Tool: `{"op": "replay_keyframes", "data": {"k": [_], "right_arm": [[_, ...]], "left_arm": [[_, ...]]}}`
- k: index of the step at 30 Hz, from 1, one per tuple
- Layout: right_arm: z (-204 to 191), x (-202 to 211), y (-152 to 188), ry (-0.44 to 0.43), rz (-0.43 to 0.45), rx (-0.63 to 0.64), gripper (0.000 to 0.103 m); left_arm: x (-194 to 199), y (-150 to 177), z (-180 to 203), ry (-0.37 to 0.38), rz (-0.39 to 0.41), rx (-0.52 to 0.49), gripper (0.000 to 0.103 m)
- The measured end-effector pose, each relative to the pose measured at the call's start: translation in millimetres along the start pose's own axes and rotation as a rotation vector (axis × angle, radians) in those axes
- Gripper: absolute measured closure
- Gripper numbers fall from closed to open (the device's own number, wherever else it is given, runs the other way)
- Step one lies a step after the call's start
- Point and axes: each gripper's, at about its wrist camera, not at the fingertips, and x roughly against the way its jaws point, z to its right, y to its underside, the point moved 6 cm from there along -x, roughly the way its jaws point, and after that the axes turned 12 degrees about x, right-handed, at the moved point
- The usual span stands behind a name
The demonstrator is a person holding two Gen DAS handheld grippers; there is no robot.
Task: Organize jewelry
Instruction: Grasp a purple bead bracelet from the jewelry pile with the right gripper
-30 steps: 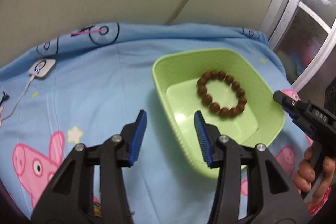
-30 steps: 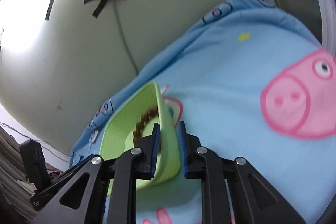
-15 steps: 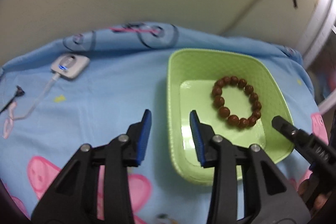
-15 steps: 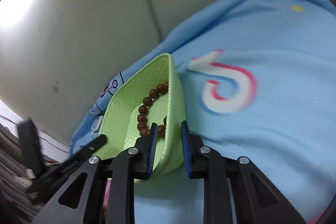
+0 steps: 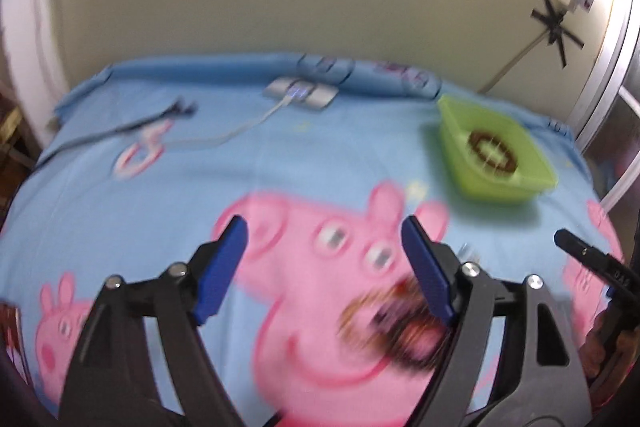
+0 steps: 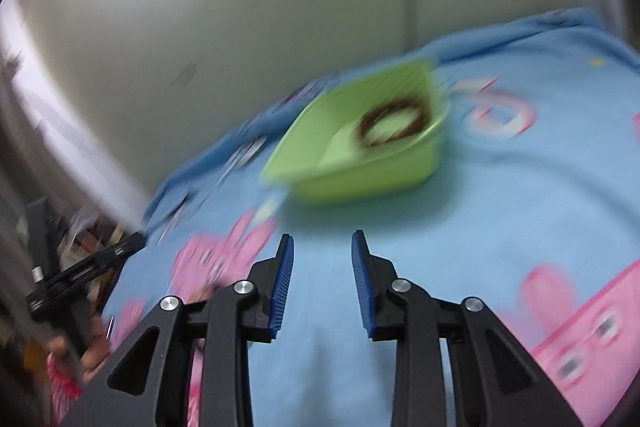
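Note:
A green tray stands on the blue cartoon sheet at the right, with a brown bead bracelet lying in it. It also shows in the right wrist view with the bracelet. A second, blurred brown bead bracelet lies on the sheet beside my left gripper's right finger. My left gripper is wide open and empty above the sheet. My right gripper is open and empty, well short of the tray.
A grey charger with a white cable and a dark cable lie at the back of the bed. The wall runs behind. The right gripper's tip shows at the right edge of the left wrist view.
Both grippers have pulled back from the tray. The right gripper let go of the tray's wall and opened. The left gripper opened wider. A second bracelet came into view.

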Motion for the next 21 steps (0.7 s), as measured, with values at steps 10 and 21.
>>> {"op": "replay_keyframes", "data": {"k": [10, 21], "right_arm": [[-94.4, -52.6, 24.7, -0.06, -0.163, 0.217, 0.088], [-94.3, -58.5, 20.5, -0.056, -0.156, 0.251, 0.103]], "left_arm": [[28.0, 61.4, -7.2, 0.133, 0.027, -0.053, 0.027], [-15.9, 83.1, 14.1, 0.165, -0.138, -0.122, 0.095]]}}
